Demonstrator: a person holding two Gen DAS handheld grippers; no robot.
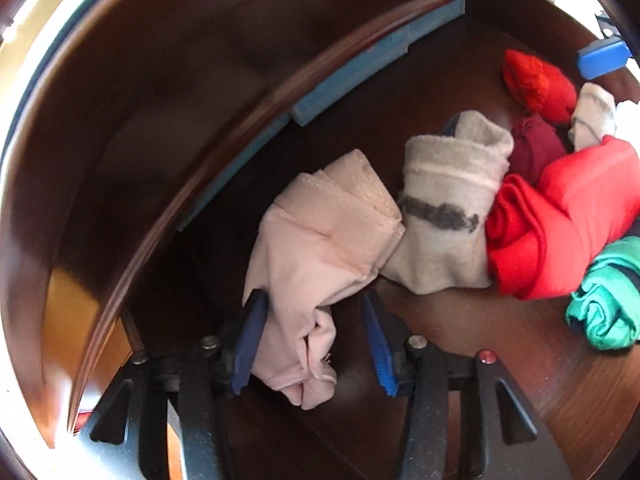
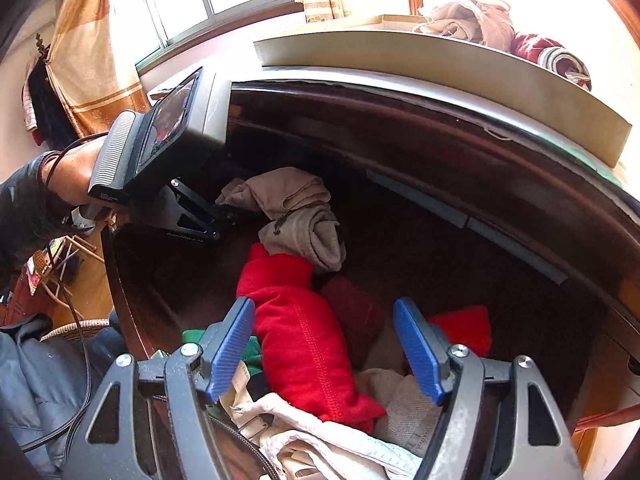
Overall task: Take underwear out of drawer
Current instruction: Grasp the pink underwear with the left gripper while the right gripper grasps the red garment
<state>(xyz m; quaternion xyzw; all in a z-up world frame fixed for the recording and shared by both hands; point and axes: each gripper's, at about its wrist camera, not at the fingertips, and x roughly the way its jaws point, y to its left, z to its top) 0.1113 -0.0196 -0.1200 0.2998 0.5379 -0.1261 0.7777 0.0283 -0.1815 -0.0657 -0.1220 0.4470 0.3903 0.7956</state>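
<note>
Reaching stage, with no garment lifted yet. At far left in the left wrist view, the dark wooden drawer [image 1: 168, 80], pulled open, with its glossy front wall curving across. Just right of that, the left gripper [image 1: 312, 336] down inside the drawer, fingers [image 1: 250, 344] partly apart and straddling the lower end of a pale pink folded underwear piece [image 1: 320, 248]. Left finger touching or just beside the fabric; right finger apart from it. Not yet clamped, by the look of the gap. Next move, as a judgement: closing the fingers on the bunched lower fold, then lifting straight up clear of the drawer wall.

Further right, a rolled grey sock [image 1: 444, 216] with a dark stripe, touching the pink piece. Beyond it, a bright red garment [image 1: 560, 220], a maroon roll behind it, and a green bundle [image 1: 604, 304] at the right edge.

In the right wrist view, the right gripper [image 2: 324, 352] hovering over the same pile, fingers wide, framing the red garment without pressing it.

Pink piece: thin, soft, loosely folded, lace-like trim along one edge, likely to unfold and trail when raised.
</note>
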